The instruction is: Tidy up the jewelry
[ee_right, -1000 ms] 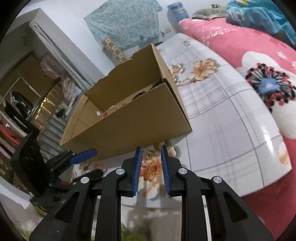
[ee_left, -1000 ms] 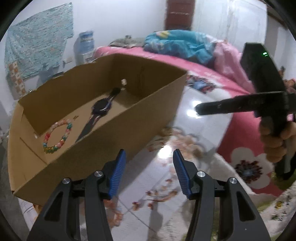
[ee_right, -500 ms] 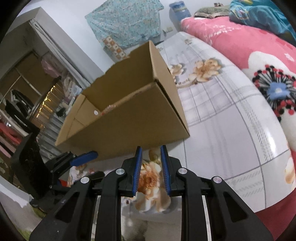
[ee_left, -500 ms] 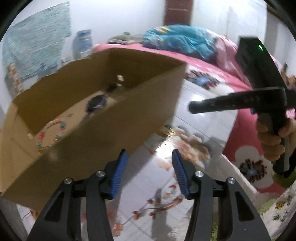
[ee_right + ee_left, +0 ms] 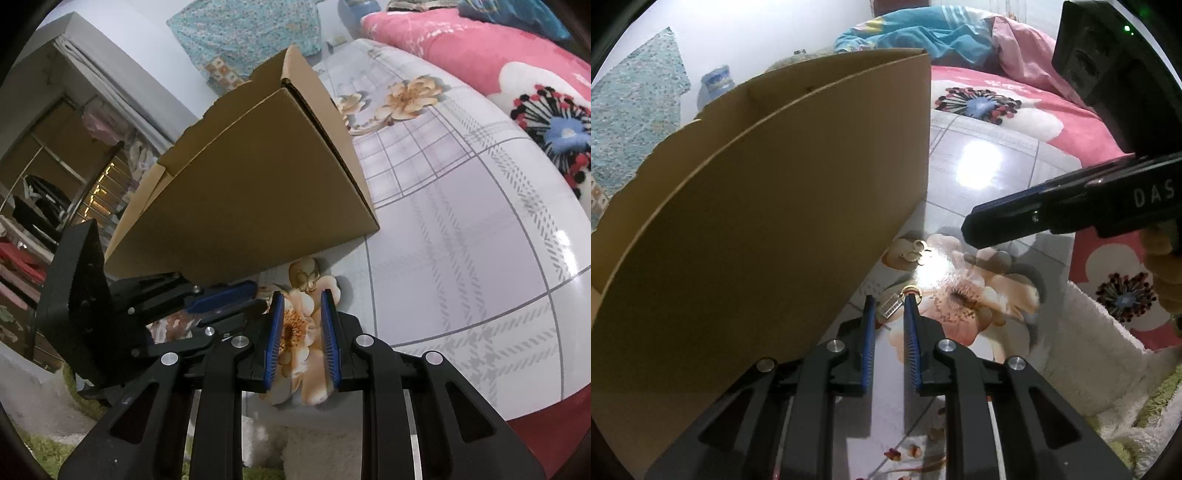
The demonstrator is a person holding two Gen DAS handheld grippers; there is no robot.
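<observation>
cardboard box (image 5: 768, 206) beside left tool (image 5: 889, 301), just narrowed around silver clip (image 5: 891, 306); gold earrings (image 5: 918, 248) near; right tool (image 5: 300, 295) narrow, empty.

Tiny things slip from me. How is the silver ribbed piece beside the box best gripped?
Pinch the silver piece across its long edges, coming steeply from above: it lies flat on the table, with the cardboard box wall close beside it.

A cardboard box (image 5: 768, 206) filled the left of the left wrist frame, standing on a table (image 5: 982, 173). Small earrings (image 5: 916, 251) lay just right of its lower corner; a bed (image 5: 997, 96) lay behind.
</observation>
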